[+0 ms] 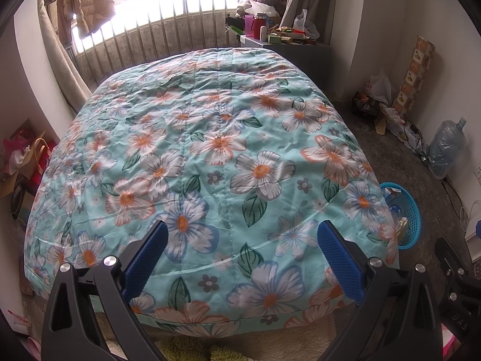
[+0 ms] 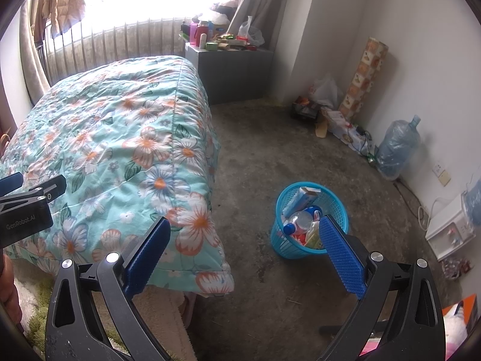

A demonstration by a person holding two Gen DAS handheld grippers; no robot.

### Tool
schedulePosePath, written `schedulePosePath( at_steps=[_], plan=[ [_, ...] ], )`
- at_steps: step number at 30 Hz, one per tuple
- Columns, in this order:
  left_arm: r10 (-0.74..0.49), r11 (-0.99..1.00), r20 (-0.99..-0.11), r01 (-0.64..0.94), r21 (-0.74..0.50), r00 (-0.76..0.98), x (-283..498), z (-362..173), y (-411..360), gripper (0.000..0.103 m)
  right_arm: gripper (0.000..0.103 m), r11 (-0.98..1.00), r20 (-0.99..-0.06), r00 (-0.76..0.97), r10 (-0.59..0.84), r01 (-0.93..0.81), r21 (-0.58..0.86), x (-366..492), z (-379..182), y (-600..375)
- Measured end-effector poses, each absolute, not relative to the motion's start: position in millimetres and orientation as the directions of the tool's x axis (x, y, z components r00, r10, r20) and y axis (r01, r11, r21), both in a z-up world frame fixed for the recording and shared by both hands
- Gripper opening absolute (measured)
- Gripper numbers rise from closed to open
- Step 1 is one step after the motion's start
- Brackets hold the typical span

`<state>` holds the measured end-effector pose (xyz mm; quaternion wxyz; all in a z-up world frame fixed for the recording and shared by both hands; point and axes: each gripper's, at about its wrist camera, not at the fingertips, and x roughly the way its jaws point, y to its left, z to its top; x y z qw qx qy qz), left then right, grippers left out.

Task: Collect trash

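1. Holding both claws spread and empty: the left gripper hangs over the foot of the bed, its blue pads wide apart with only quilt between them; the right gripper hangs over bare floor, jaws equally wide, pinching nothing.
2. The task's thing is the blue bin, standing on the floor just beside the bed's near corner. It already holds a carton, a bottle and some wrappers. From the left wrist view only part of the bin shows past the quilt edge.
3. I judge the step in hand to be a search for the next piece of trash: no loose litter shows on the quilt or on the open floor near the bin.
4. To do it well, sweep the cameras slowly along the far wall, where a bag and scattered clutter lie, and judge what is truly waste before reaching.
5. Leave the water jug and the cables near it alone; they look like kept things.
6. Keep the jaws wide until a piece sits squarely between the pads, then close gently, since wrappers crumple and slip.
7. Carry it over the bin's rim and release low, because the bin looks nearly full and light items may spill.
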<state>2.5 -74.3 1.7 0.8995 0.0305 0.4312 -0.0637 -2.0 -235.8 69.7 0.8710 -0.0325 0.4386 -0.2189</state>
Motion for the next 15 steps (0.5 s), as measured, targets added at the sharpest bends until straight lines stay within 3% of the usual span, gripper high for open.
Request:
schedulePosePath(
  at_steps=[15],
  plan=[
    [-0.087, 0.99, -0.781, 0.142, 0.003, 0.619, 2.4, 2.0, -74.3, 0.097, 0.095, 0.902, -0.75, 0.519, -0.409, 0.353, -0.248, -2.2, 70.1, -236.0]
  ],
)
